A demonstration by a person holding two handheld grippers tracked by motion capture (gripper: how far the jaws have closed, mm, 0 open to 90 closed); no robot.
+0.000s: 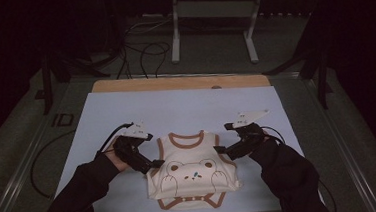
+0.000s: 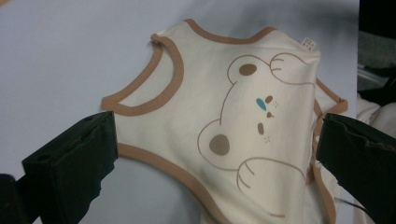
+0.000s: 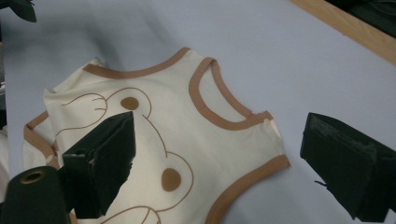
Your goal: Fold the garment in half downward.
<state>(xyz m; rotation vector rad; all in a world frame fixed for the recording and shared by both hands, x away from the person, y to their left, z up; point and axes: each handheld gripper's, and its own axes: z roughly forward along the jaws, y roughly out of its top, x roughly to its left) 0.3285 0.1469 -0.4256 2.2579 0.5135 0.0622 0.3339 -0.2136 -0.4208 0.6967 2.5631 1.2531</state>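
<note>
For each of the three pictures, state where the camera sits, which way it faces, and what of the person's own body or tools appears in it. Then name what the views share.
High view: above the person's side, facing forward and down on the table; both sleeves, left gripper and right gripper.
Left gripper view: rides the left gripper, jaws apart, facing the bodysuit.
Right gripper view: rides the right gripper, jaws apart.
Shared: the cream bear-print bodysuit.

We see the high view dim, its edges nearly black; both gripper views are brighter, with soft shadows on the counter [image 2: 56, 56] and blurred near fingers [image 3: 100, 172].
</note>
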